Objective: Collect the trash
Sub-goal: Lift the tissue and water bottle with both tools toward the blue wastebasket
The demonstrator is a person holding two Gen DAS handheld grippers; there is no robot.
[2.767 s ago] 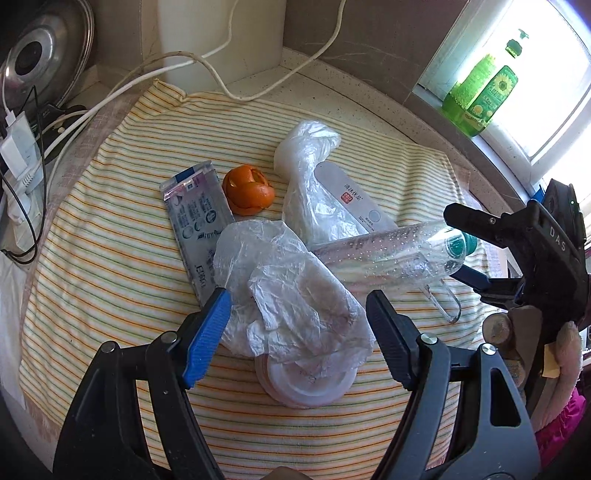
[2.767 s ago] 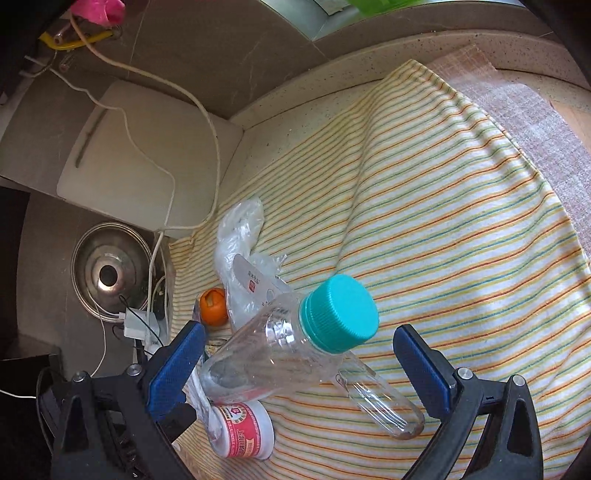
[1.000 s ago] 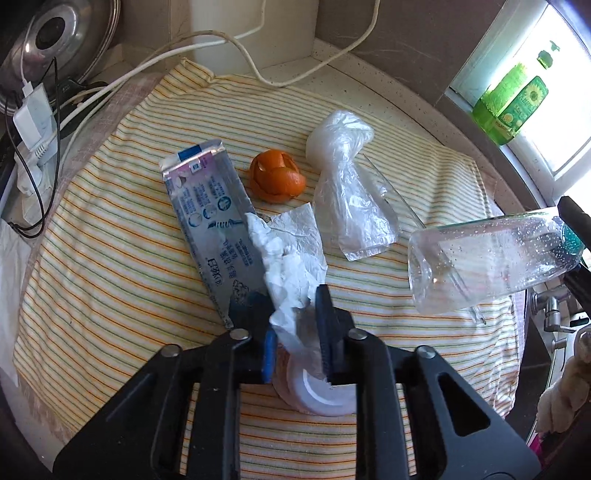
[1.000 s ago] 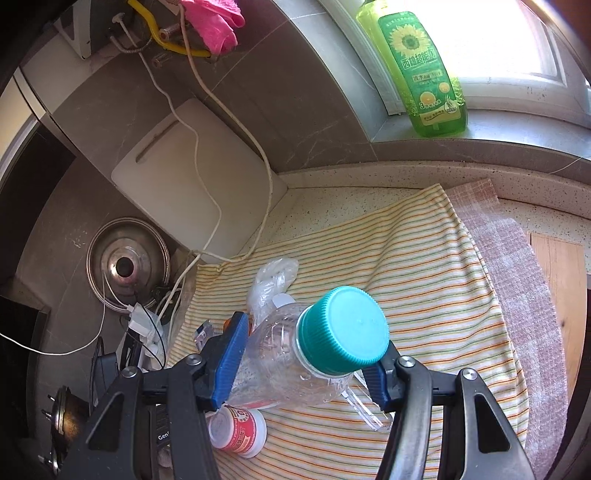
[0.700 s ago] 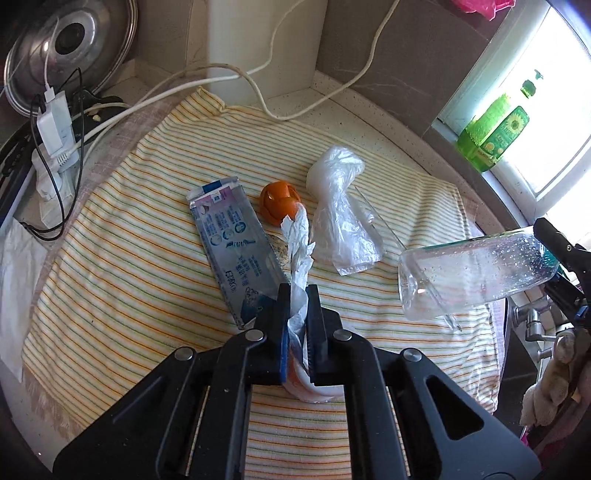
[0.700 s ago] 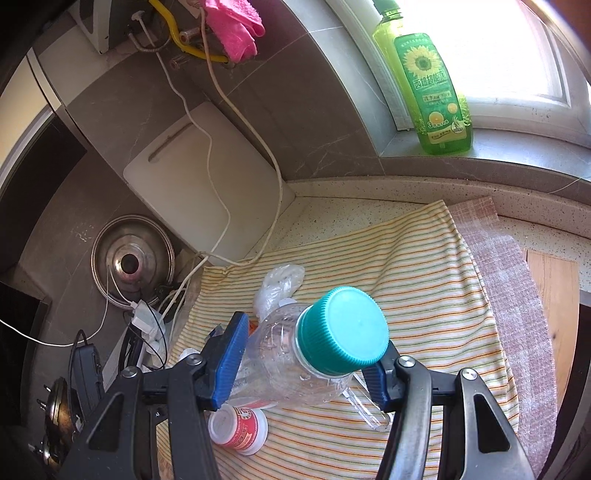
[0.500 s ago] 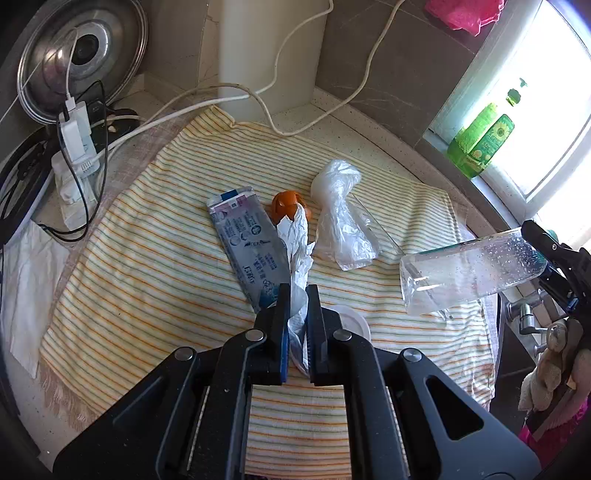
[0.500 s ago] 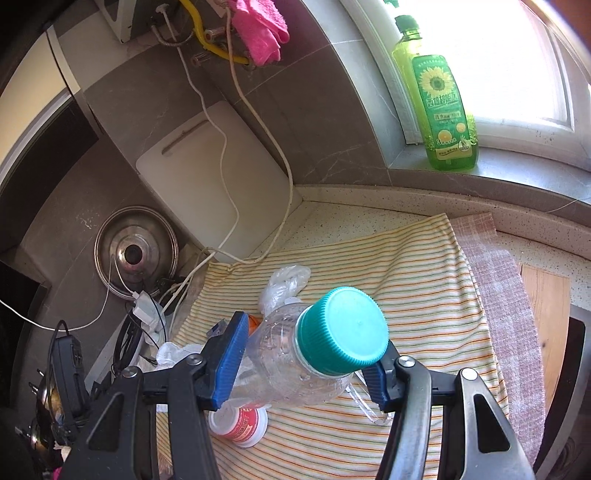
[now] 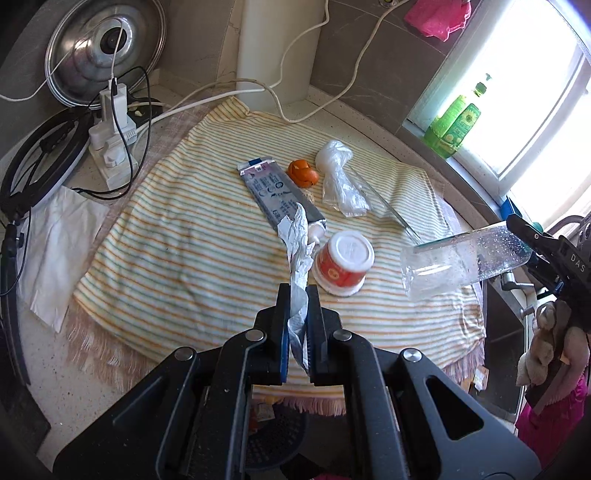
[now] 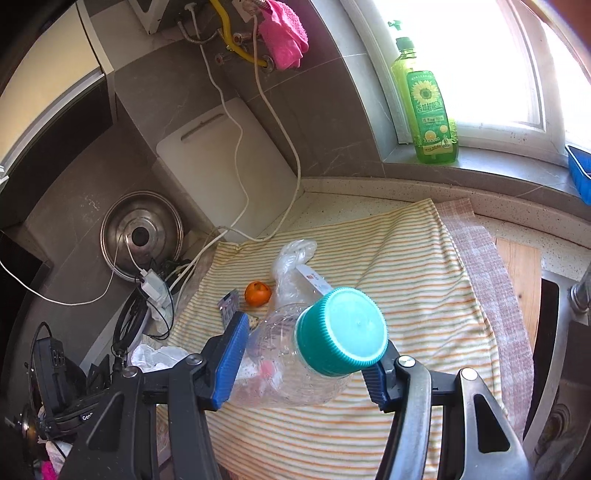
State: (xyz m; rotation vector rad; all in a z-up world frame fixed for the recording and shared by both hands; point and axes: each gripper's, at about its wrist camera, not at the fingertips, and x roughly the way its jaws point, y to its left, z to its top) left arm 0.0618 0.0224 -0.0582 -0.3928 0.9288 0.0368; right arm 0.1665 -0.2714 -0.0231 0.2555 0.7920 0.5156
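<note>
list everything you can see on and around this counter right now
striped cloth: 1, yellow, orange and green stripes, spread on the counter
crumpled tissue: 1, white, held above the cloth
plastic bottle: 1, clear with teal cap, held above the cloth
yogurt cup: 1, red and white, lying on the cloth
flat pouch: 1, silver and blue, on the cloth
orange peel: 1, orange, beside the pouch
plastic bag: 1, clear, crumpled, right of the peel
dish soap bottle: 1, green, on the windowsill
pot lid: 1, steel, against the wall
pink rag: 1, hung on the pipes
left gripper: fingers shut on the tissue
right gripper: fingers clamped on the bottle
</note>
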